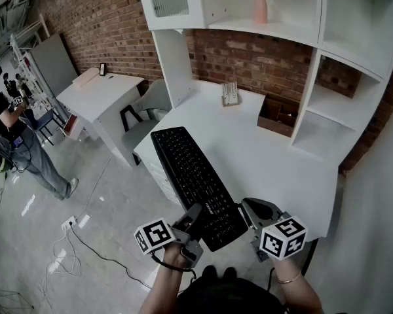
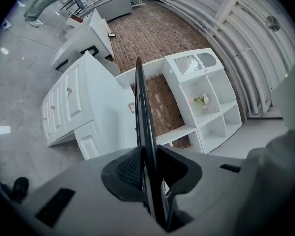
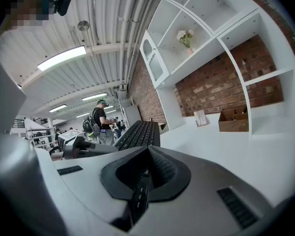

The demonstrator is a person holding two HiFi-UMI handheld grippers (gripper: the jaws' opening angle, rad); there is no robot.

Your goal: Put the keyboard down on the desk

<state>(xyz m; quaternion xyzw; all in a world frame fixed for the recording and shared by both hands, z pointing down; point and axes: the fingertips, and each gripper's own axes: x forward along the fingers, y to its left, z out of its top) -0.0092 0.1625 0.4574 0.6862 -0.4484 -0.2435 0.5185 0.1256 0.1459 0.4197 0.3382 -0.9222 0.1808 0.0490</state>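
Note:
A long black keyboard [image 1: 193,175] stretches from the desk's left part toward me, its near end past the white desk's [image 1: 281,169] front edge. My left gripper [image 1: 194,221] is shut on the near left corner. My right gripper [image 1: 245,213] is shut on the near right corner. In the left gripper view the keyboard [image 2: 140,107] runs edge-on between the pads of that gripper [image 2: 147,156]. The right gripper view shows the keyboard's [image 3: 137,134] thin edge clamped in that gripper [image 3: 145,155], keys facing up. I cannot tell whether its far end touches the desk.
A cardboard box [image 1: 278,118] and a small card stand [image 1: 230,94] sit at the desk's back, under white shelves with a pink vase [image 1: 261,6]. A grey chair [image 1: 147,110] and a second white desk [image 1: 98,90] stand to the left. A person [image 1: 13,136] stands far left.

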